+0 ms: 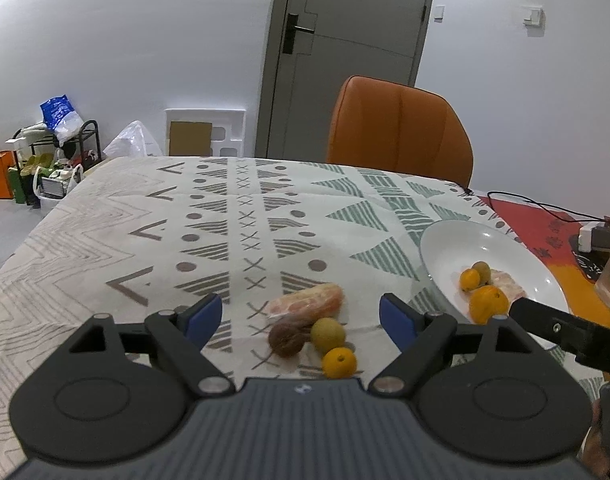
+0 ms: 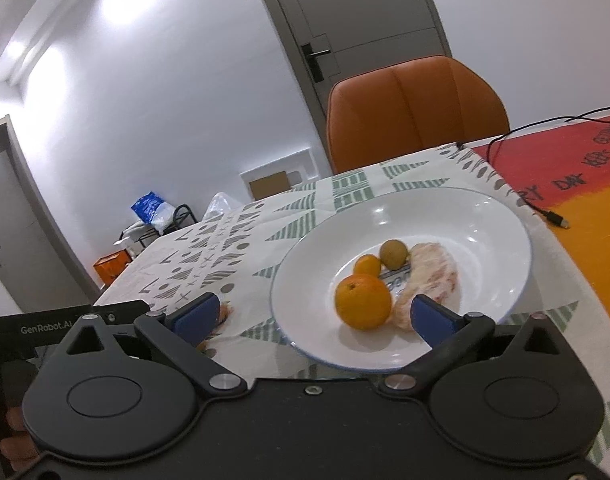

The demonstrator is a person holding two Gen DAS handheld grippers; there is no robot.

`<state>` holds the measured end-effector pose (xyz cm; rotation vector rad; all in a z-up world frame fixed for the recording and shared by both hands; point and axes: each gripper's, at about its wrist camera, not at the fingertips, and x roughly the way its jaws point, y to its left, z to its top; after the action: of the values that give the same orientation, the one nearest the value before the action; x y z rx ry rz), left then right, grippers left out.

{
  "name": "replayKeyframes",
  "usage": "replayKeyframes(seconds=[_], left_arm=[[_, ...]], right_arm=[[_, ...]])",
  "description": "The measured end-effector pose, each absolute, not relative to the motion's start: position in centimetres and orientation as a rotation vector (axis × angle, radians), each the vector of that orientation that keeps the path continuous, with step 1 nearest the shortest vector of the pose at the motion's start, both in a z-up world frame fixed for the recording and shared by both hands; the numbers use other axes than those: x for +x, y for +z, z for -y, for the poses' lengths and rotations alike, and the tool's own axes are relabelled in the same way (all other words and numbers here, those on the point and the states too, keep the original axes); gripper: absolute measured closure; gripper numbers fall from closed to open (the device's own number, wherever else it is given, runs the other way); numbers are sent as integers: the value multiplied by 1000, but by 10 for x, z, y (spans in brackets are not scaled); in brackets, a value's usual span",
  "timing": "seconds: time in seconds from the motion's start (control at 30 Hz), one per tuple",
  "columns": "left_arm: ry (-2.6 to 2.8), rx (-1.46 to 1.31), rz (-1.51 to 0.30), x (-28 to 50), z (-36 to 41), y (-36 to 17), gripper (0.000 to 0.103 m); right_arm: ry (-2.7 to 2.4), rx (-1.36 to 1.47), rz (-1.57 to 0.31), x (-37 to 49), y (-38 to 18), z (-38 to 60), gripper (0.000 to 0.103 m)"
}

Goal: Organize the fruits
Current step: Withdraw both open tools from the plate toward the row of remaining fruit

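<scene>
The task is judged to be roughly half done: 4 fruits are already gathered in the white plate (image 2: 505, 248), seen at the centre right of the right wrist view, namely a large orange (image 2: 363, 301), a small orange (image 2: 367, 265), a green fruit (image 2: 394, 254) and a wrapped pale pink piece (image 2: 435, 276). 4 more are left on the patterned tablecloth (image 1: 105, 240), clustered in the lower centre of the left wrist view: a wrapped reddish piece (image 1: 305, 302), a brown fruit (image 1: 285, 339), a green-yellow fruit (image 1: 328, 334) and a small orange fruit (image 1: 339, 362), the last 3 lying close together and seemingly touching. The left gripper (image 1: 301, 316) is held low over this cluster with its jaws spread wide and nothing between them, so a pick from the loose group appears to be the step in hand. The right gripper (image 2: 315, 316) is poised at the near rim of the plate, its jaws likewise spread and empty, the large orange lying beyond them. For the next move, 1 fruit would need to be singled out, probably the small orange fruit nearest the camera, and the fingers closed on it without the neighbours being nudged into rolling, then a carry toward the plate at the right of the frame.
</scene>
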<state>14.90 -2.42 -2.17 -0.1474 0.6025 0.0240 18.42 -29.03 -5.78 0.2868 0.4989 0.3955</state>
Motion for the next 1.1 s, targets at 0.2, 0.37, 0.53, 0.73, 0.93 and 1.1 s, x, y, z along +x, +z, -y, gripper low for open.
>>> replayKeyframes(seconds=[0.2, 0.37, 0.53, 0.73, 0.93, 1.1], left_arm=[[32, -155, -612, 136, 16, -25, 18], [36, -166, -619, 126, 11, -29, 18], [30, -182, -625, 115, 7, -33, 18], [25, -196, -616, 100, 6, -37, 19], [4, -217, -616, 90, 7, -42, 22], [-19, -228, -623, 87, 10, -47, 27]], right_arm=[[437, 273, -515, 180, -58, 279, 0], [461, 261, -526, 174, -59, 270, 0], [489, 242, -532, 167, -60, 261, 0], [512, 229, -536, 158, -62, 253, 0], [533, 217, -537, 149, -63, 248, 0], [542, 215, -539, 144, -62, 247, 0]])
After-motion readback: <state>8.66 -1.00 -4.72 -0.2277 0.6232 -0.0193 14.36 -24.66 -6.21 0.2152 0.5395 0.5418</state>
